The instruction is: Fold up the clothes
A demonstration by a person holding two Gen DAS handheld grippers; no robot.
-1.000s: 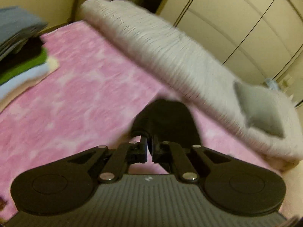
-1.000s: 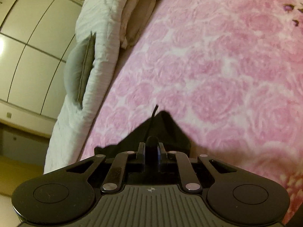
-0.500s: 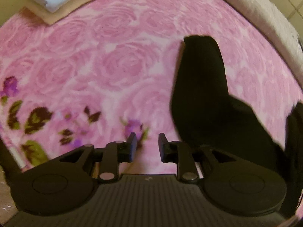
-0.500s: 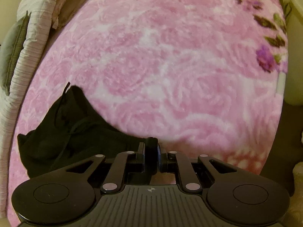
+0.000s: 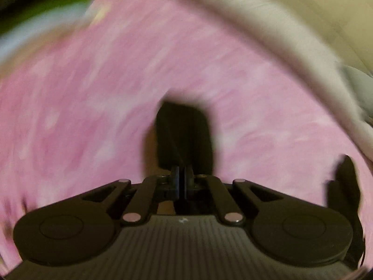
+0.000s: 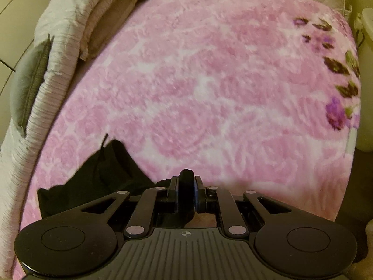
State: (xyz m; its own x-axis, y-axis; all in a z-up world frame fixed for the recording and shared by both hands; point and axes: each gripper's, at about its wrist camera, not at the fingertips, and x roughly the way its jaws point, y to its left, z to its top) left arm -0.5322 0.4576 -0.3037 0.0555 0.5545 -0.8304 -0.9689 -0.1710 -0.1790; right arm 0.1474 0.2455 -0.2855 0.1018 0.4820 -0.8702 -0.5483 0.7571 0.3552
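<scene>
Now, both grippers on the black garment (image 6: 98,177), fold barely begun.
Left gripper (image 5: 181,175) has just closed on black cloth; right gripper (image 6: 185,187) clamps a bunched edge over the pink blanket (image 6: 209,81).

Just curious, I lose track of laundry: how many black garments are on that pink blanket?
1: a black garment lies on the pink blanket, one end pinched in the jaws of the right gripper. Others may be hidden.
</scene>
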